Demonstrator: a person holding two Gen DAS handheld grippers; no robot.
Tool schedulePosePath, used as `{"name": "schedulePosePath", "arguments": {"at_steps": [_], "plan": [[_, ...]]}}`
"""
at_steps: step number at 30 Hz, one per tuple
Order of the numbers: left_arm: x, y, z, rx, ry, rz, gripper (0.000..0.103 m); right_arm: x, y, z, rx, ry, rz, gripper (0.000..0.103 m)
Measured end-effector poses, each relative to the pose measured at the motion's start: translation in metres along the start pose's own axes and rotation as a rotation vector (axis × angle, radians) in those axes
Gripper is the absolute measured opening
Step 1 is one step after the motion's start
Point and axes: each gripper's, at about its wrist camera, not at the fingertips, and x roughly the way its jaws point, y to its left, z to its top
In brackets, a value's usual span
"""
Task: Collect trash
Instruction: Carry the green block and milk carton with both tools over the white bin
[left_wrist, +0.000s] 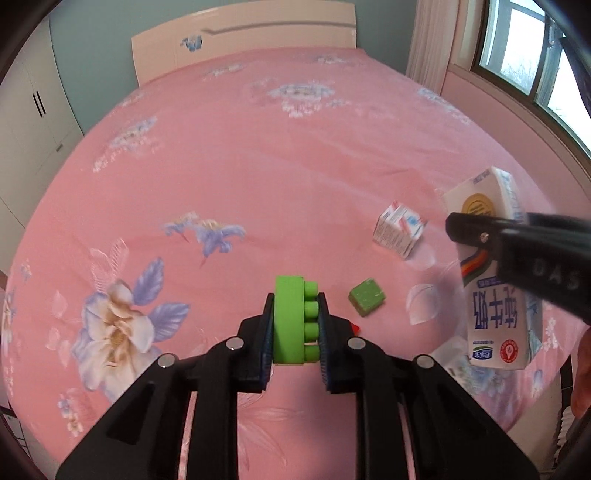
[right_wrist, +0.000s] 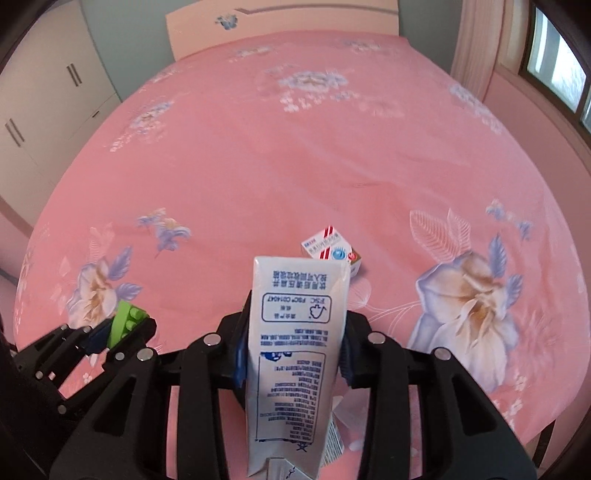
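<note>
Above the pink flowered bed, my left gripper (left_wrist: 295, 325) is shut on a green studded toy brick (left_wrist: 291, 321), held on edge between the pads. In the right wrist view that brick (right_wrist: 125, 321) shows at the lower left in the left gripper (right_wrist: 122, 332). My right gripper (right_wrist: 291, 350) is shut on a tall white milk carton (right_wrist: 295, 350), which hangs upside down; the carton (left_wrist: 491, 266) and right gripper (left_wrist: 476, 230) appear at the right of the left wrist view. On the sheet lie a small white medicine box (left_wrist: 400, 229) (right_wrist: 332, 253) and a small green cube (left_wrist: 367, 301).
The bed (left_wrist: 258, 166) fills both views, with its headboard (left_wrist: 243, 37) at the far end. A white wardrobe (left_wrist: 29, 110) stands to the left, a window (left_wrist: 535, 55) with a curtain to the right. The bed's right edge (right_wrist: 546, 417) drops off near the right gripper.
</note>
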Motion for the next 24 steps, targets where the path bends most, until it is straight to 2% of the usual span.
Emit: {"name": "schedulePosePath", "arguments": {"at_steps": [4,11,20,24], "plan": [[-0.052,-0.003,0.001,0.036,-0.062,0.033,0.023,-0.045,0.011,-0.005,-0.06,-0.048,-0.019,0.039],[-0.122,-0.01,-0.007,0.052,-0.111,0.066,0.023,-0.121,0.015,-0.029,-0.128,-0.111,-0.022,0.039],[-0.204,-0.023,-0.034,0.062,-0.183,0.1,0.023,-0.213,0.021,-0.081,-0.217,-0.207,-0.038,0.039],[-0.236,-0.029,-0.047,0.07,-0.212,0.108,0.023,-0.241,0.017,-0.1,-0.226,-0.226,-0.027,0.039]]}}
